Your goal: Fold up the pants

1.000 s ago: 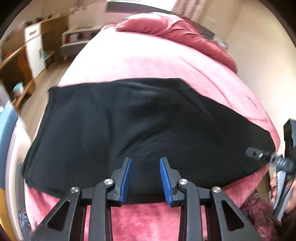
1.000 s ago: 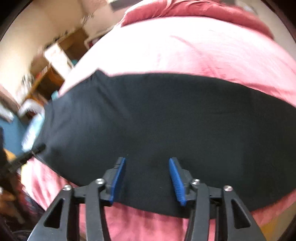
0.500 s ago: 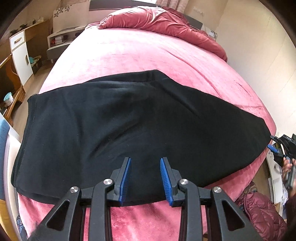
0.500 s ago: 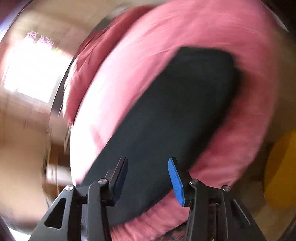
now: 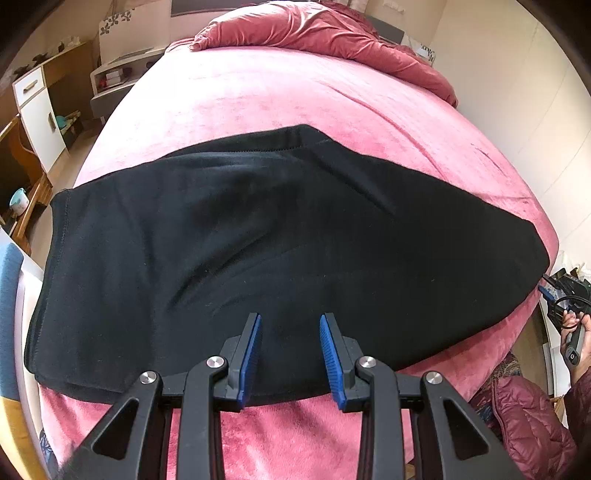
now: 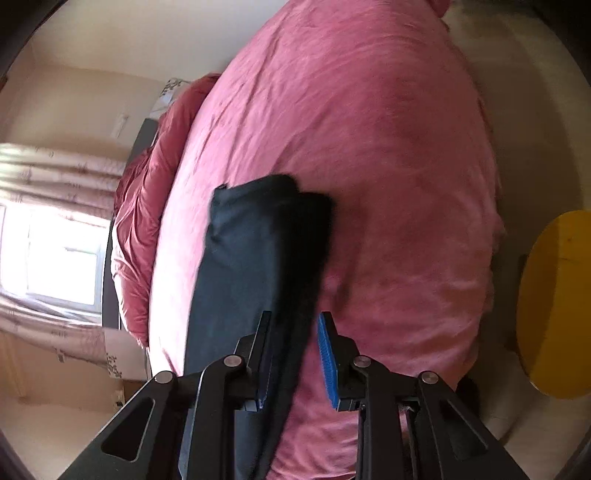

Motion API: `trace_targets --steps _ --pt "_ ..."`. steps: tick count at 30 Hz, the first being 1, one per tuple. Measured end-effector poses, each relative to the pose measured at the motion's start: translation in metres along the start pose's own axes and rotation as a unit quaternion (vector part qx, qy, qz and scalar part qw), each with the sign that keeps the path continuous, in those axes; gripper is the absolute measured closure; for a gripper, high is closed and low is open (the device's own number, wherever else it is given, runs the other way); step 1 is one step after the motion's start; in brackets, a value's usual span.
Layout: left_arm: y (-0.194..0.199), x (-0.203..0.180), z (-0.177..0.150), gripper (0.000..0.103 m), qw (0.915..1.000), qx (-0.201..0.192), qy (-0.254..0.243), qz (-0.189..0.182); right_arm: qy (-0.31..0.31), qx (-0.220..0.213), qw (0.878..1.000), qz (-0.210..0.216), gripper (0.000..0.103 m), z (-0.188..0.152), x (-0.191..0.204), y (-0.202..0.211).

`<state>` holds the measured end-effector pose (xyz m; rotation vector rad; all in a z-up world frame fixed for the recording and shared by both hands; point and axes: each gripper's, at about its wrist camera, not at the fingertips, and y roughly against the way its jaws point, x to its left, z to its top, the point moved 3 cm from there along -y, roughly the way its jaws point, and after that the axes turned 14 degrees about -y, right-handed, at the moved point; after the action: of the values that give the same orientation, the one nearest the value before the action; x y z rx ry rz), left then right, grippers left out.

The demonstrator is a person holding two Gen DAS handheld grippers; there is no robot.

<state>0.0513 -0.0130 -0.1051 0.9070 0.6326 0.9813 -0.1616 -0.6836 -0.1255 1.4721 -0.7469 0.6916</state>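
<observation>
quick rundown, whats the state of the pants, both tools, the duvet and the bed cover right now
black pants: lying flat across the bed, already folded lengthwise, one end at the bed's edge
left tool: open, empty, above the pants' near edge
right tool: jaws closing, end of the pants between them, grip not yet clear
red duvet: bunched up at the head of the bed
pink bed cover: spread out, mildly creased
</observation>
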Motion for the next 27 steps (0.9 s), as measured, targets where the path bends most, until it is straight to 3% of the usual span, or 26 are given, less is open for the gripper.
trace_targets --steps 3,10,13,17,23,27 --pt "-0.004 0.001 0.001 0.070 1.0000 0.005 0.004 -0.001 -0.016 0.006 0.999 0.033 0.077 0.003 0.001 0.000" --pt "-0.007 -0.001 0.001 0.070 0.9999 0.011 0.002 0.007 -0.035 0.010 0.999 0.040 0.077 0.017 0.009 -0.026" --pt "-0.008 -0.002 0.002 0.070 0.9999 0.012 -0.001 0.006 -0.025 0.005 0.999 0.022 0.080 0.020 0.023 -0.039" --pt "-0.008 -0.004 0.004 0.070 1.0000 0.006 0.000 -0.001 0.047 -0.015 0.999 -0.023 0.088 0.010 0.054 -0.040" --pt "-0.011 0.000 0.007 0.070 0.9998 0.002 0.008 -0.019 0.141 0.003 0.990 0.014 0.088 -0.021 0.112 -0.018" --pt "-0.009 -0.003 0.013 0.070 0.9997 -0.008 0.003 -0.022 0.229 0.039 0.972 0.022 0.088 -0.065 0.157 -0.022"
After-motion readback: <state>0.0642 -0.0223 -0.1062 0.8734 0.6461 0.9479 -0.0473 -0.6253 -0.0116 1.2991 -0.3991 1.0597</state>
